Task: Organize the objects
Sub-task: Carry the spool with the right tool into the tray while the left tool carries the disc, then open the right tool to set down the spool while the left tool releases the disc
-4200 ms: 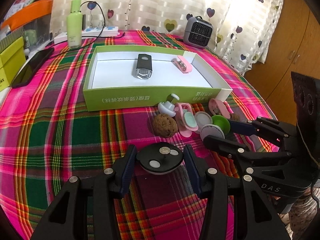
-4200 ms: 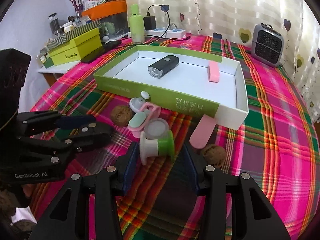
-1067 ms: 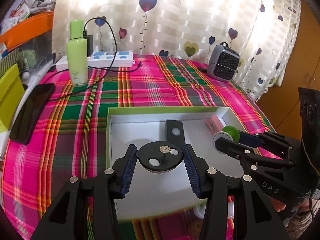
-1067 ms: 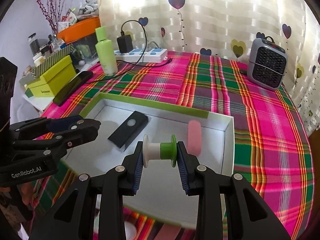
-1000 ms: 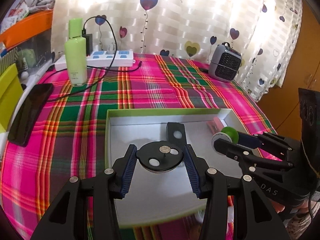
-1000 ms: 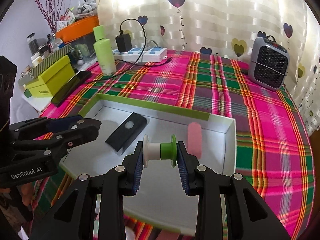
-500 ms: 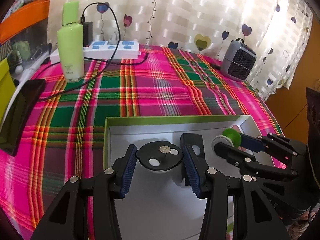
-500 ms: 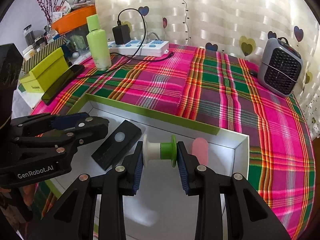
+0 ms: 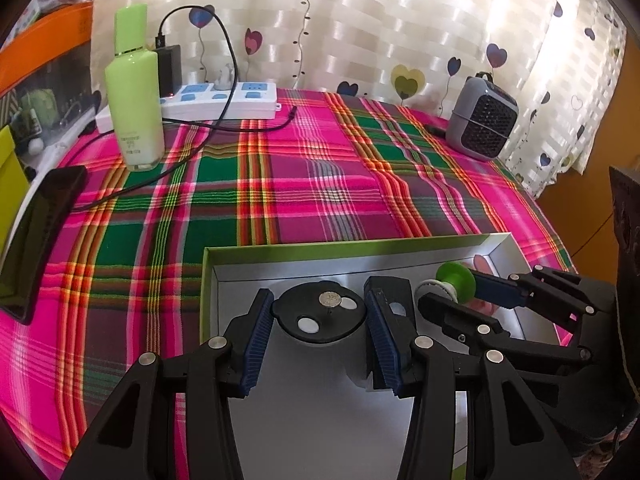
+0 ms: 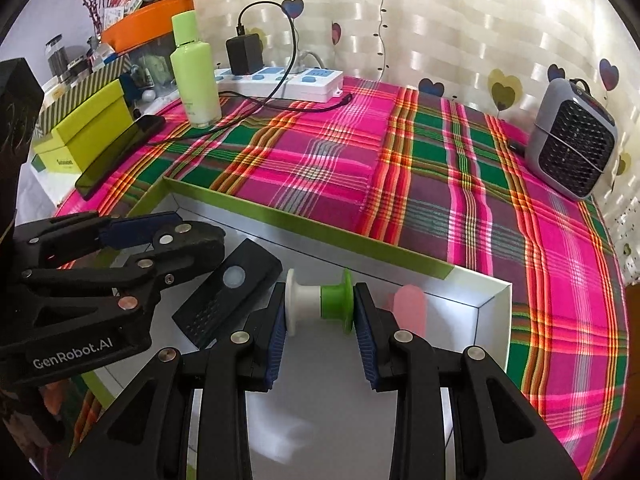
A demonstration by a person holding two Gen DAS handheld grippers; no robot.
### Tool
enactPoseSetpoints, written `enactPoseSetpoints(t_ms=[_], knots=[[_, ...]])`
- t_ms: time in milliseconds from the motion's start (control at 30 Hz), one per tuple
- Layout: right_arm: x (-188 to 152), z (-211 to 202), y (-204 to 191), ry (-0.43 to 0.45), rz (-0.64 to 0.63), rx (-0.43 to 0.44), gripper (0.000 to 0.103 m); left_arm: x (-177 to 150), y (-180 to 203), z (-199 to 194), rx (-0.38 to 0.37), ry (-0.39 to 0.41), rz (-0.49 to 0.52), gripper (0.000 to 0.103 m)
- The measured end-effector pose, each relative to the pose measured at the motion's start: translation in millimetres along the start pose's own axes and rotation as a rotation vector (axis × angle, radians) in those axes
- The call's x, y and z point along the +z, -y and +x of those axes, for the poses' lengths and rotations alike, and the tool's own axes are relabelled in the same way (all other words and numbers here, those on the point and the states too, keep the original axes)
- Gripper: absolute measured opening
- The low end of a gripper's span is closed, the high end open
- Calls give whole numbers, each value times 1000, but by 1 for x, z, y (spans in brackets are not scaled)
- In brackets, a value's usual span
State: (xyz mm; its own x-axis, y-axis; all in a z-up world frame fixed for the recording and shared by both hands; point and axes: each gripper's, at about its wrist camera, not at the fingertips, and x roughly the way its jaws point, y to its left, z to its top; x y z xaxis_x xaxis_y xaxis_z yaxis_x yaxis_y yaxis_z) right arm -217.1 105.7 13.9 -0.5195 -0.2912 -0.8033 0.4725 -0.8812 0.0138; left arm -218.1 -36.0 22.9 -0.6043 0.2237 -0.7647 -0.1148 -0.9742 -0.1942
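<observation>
My left gripper (image 9: 320, 316) is shut on a black round disc (image 9: 320, 312) and holds it inside the green-rimmed white box (image 9: 352, 246), near its far left corner. My right gripper (image 10: 319, 306) is shut on a white and green spool (image 10: 318, 304) and holds it over the box (image 10: 304, 224). In the box lie a black rectangular device (image 10: 230, 292) and a pink oblong piece (image 10: 408, 308). The right gripper with the spool (image 9: 454, 280) also shows in the left wrist view, and the left gripper (image 10: 176, 244) in the right wrist view.
The plaid tablecloth (image 9: 304, 184) covers the table. At the back stand a green bottle (image 9: 134, 92), a white power strip (image 9: 220, 100) with a charger and cable, and a small grey heater (image 9: 482, 122). A dark phone (image 9: 36, 232) and a yellow-green box (image 10: 86, 132) lie left.
Both grippers lifted their objects from the cloth in front of the box and carried them forward over it. In the last half second both moved further toward the box's far wall.
</observation>
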Motion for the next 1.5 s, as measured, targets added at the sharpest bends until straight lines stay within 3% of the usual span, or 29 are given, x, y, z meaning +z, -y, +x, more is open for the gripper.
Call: enactPoseSetpoints(t_ms=[500, 633, 1500], knots=[[-1, 0, 1, -1, 5, -9, 33, 0, 1, -1, 0, -6, 3, 47], [-3, -2, 1, 7, 9, -11, 45, -3, 0, -3, -5, -6, -3, 47], [-32, -47, 0, 103, 88, 15, 45, -37, 12, -60, -19, 76, -26, 47]])
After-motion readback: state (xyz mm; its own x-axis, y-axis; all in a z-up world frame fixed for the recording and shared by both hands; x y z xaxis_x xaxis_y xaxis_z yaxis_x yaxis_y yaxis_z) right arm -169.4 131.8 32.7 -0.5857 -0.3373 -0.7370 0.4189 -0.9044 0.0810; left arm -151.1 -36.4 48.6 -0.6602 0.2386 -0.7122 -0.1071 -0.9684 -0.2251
